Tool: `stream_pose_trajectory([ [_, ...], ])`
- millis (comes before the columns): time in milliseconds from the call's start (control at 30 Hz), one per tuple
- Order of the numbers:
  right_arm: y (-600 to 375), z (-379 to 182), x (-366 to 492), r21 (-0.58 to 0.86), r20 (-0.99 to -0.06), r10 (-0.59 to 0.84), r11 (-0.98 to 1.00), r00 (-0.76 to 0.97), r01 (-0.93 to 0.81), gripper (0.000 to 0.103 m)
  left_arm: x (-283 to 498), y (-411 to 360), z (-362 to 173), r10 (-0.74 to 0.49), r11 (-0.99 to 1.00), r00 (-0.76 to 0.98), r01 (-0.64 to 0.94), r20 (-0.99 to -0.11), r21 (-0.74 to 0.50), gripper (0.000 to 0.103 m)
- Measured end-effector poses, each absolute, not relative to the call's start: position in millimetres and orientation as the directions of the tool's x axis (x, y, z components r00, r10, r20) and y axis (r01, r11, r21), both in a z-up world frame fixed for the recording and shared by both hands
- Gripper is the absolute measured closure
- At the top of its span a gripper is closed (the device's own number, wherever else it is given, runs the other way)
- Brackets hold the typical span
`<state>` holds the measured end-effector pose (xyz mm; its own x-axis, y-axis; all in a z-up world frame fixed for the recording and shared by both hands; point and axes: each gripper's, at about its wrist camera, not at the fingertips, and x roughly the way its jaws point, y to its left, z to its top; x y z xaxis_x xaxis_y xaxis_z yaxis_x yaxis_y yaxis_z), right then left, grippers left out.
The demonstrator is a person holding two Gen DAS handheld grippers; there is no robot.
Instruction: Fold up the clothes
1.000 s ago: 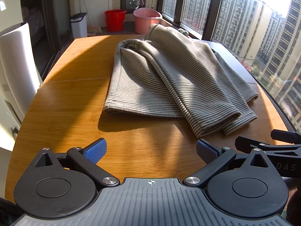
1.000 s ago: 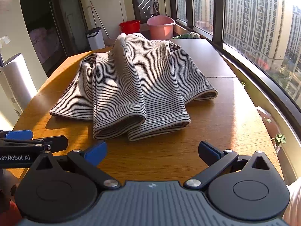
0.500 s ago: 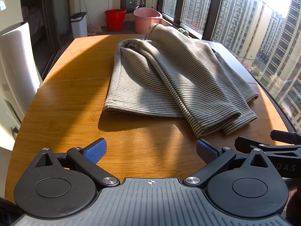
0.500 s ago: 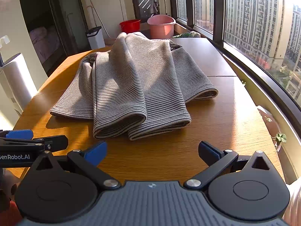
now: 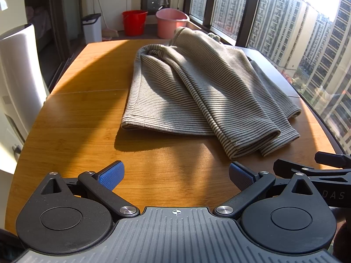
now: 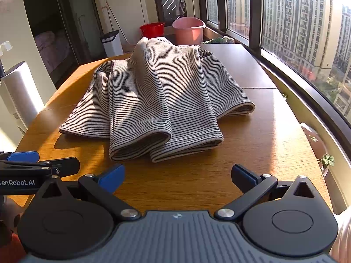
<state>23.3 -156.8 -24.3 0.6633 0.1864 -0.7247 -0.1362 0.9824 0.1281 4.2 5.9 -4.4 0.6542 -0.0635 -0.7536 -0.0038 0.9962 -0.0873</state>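
Note:
A grey striped garment (image 5: 197,87) (image 6: 160,100) lies loosely bunched on the round wooden table (image 5: 92,122) (image 6: 263,144), its rolled folds pointing toward me. My left gripper (image 5: 175,174) hovers open over bare wood near the table's front edge, short of the cloth. My right gripper (image 6: 177,176) is open too, just in front of the garment's near folds, with nothing between its fingers. Each view catches the other gripper at its side edge.
A white appliance (image 5: 17,70) stands to the left of the table. Beyond the table are a red bucket (image 5: 133,22), a pink bucket (image 5: 171,22) and a small bin (image 5: 92,28). Large windows (image 6: 296,22) run along the right, with a potted plant (image 6: 326,160) below.

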Motion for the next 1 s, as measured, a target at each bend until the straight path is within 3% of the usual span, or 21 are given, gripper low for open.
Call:
stream_pose_trajectory([
  [1000,-156.6,-25.7,22.5,0.129,-0.731,0.19,0.982,0.655,-0.14,0.0,4.4,6.8,-4.6,-0.065,0.996,0.653,-0.009,-0.754,-0.093,0.0],
])
